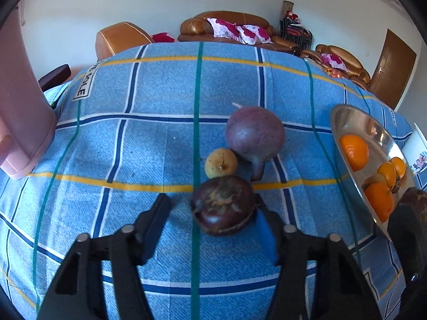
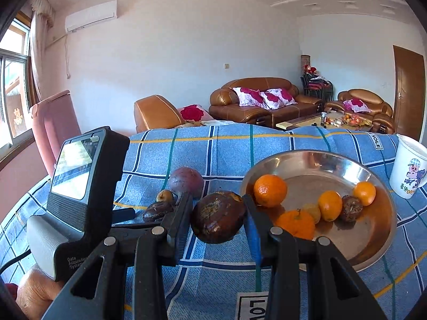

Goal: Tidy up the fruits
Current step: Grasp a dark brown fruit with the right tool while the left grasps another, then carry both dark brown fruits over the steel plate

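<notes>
Right wrist: right hand-held gripper level, clamped round dark fruit (left hand-held gripper agape, low over table).

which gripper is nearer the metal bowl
Right. The right gripper holds a dark fruit beside the metal bowl; the left gripper sits further off by the loose fruits.

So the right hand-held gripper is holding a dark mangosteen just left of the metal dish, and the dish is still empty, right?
Not quite. The right hand-held gripper does hold a dark mangosteen just left of the metal dish, but the dish is not empty: the right wrist view shows oranges and another dark fruit already in it.
</notes>
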Available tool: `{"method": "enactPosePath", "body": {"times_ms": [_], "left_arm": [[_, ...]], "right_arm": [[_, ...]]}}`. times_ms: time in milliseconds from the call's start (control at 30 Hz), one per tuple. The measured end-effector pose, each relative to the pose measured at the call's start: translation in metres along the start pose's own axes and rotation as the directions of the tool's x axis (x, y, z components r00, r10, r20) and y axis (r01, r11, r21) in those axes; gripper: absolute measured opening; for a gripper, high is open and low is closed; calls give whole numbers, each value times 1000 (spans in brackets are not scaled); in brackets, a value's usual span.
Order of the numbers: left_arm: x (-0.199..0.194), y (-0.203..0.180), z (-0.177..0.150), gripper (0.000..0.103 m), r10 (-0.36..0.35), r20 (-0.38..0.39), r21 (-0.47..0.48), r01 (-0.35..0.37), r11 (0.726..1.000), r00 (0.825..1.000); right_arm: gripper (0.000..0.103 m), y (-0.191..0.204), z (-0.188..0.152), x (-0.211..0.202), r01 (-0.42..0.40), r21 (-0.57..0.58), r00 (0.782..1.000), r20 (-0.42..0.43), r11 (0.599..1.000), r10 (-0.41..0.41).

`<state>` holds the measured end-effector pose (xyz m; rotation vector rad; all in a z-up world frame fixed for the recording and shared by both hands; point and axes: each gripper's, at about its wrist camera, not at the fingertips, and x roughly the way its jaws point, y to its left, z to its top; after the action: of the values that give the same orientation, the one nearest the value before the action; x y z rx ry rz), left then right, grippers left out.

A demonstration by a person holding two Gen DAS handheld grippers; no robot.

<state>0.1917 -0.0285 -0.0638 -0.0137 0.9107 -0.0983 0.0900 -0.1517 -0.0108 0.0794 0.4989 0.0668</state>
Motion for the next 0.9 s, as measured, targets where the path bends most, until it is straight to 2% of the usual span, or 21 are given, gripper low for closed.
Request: {"method": "enactPosePath", "body": {"times_ms": [33, 200, 333, 433, 600, 700, 900], "left_arm": [[-1, 0, 0, 47, -1, 5, -2, 1, 1000, 1000], [-9, 9, -2, 47, -24, 29, -39, 25, 999, 999], [-33, 13, -10, 47, -14, 134, -56, 22, 998, 991], [-56, 13, -20, 47, 23, 236, -63, -9, 998, 971], [-89, 15, -32, 47, 42, 401, -70, -16, 997, 915], [-101, 17, -37, 47, 42, 443, -66, -14, 998, 896], [-116, 16, -49, 47, 59, 484, -69, -29, 997, 873]], "right_arm": [[40, 0, 0, 1, 0, -1, 1000, -1, 1000, 0], [40, 0, -1, 1, 4, -4, 1000, 3, 1000, -4], [40, 2, -1, -1, 10, -12, 1000, 14, 1000, -10], [40, 7, -2, -5, 27, -37, 999, 38, 999, -25], [40, 15, -3, -13, 65, -90, 995, 87, 994, -57], [40, 15, -2, -15, 70, -101, 993, 100, 992, -60], [40, 7, -4, -23, 56, -79, 994, 96, 995, -48]]}}
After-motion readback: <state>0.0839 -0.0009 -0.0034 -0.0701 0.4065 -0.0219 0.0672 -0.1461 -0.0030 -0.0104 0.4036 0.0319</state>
